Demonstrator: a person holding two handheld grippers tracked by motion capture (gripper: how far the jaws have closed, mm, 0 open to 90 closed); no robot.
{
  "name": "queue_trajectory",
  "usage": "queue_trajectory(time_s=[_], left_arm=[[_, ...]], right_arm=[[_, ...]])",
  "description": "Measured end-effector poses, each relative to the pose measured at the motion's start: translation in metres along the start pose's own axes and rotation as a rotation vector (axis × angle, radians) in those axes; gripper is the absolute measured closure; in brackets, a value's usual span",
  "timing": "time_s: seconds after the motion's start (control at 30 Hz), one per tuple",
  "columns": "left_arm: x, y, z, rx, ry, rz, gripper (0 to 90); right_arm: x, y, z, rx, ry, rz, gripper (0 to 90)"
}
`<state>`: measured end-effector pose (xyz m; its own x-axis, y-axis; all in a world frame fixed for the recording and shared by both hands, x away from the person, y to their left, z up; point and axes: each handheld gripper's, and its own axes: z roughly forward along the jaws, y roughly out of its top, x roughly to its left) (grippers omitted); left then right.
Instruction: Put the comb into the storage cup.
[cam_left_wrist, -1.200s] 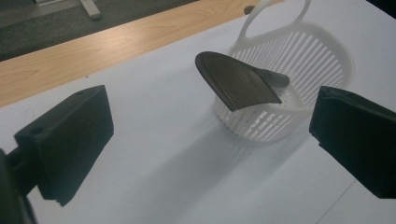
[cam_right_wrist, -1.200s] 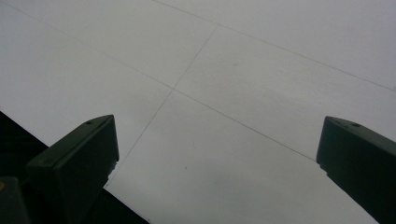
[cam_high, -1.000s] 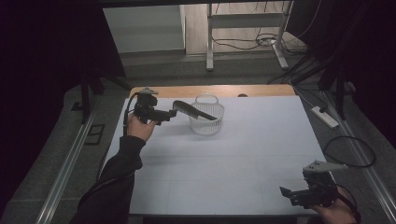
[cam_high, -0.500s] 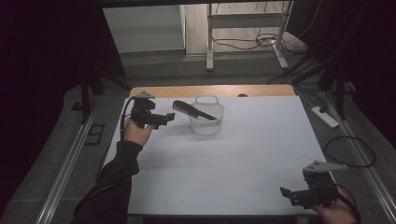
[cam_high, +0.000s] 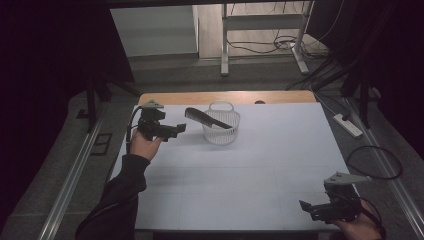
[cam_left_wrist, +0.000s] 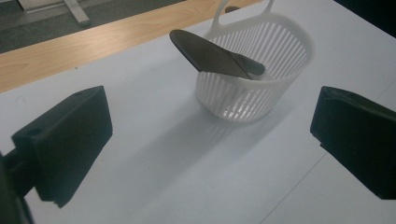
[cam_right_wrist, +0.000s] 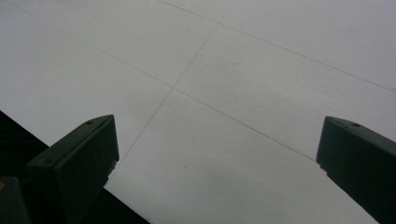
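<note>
A white slatted basket (cam_high: 221, 131) (cam_left_wrist: 261, 88) with a loop handle stands near the far edge of the white table (cam_high: 240, 170). A black comb (cam_high: 206, 118) (cam_left_wrist: 210, 57) lies tilted in it, one end inside and the other sticking out over the rim towards the left. My left gripper (cam_high: 176, 130) (cam_left_wrist: 210, 154) is held open just left of the basket, nothing between its jaws. Down at the near right corner, my right gripper (cam_high: 309, 208) (cam_right_wrist: 215, 163) is open too, over bare table.
A strip of bare wooden tabletop (cam_high: 200, 97) (cam_left_wrist: 70, 51) runs along the far edge behind the basket. A power strip (cam_high: 349, 125) and cables lie on the floor to the right. The table's near edge (cam_right_wrist: 65, 158) is just below my right gripper.
My left gripper has drawn back to the left, away from the basket. The comb now rests in the basket, no longer next to the jaws. The right gripper has not moved.
</note>
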<state>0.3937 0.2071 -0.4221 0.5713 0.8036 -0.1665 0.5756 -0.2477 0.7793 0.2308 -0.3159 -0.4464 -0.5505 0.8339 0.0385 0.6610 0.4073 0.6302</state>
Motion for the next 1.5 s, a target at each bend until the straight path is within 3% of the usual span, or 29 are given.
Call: queue_trajectory(time_s=[0.1,0.5,1.5], left_arm=[[-0.001,-0.001,-0.002,0.006,-0.018,-0.004,0.0],[-0.007,-0.011,-0.012,0.002,-0.010,0.017,0.0],[-0.015,-0.048,-0.030,-0.013,-0.011,0.007,0.0]], right_arm=[[0.000,0.000,0.000,0.000,0.002,-0.001,0.0],[0.000,0.000,-0.001,-0.005,-0.004,-0.001,0.0],[0.002,0.000,0.000,-0.003,-0.006,-0.010,0.0]])
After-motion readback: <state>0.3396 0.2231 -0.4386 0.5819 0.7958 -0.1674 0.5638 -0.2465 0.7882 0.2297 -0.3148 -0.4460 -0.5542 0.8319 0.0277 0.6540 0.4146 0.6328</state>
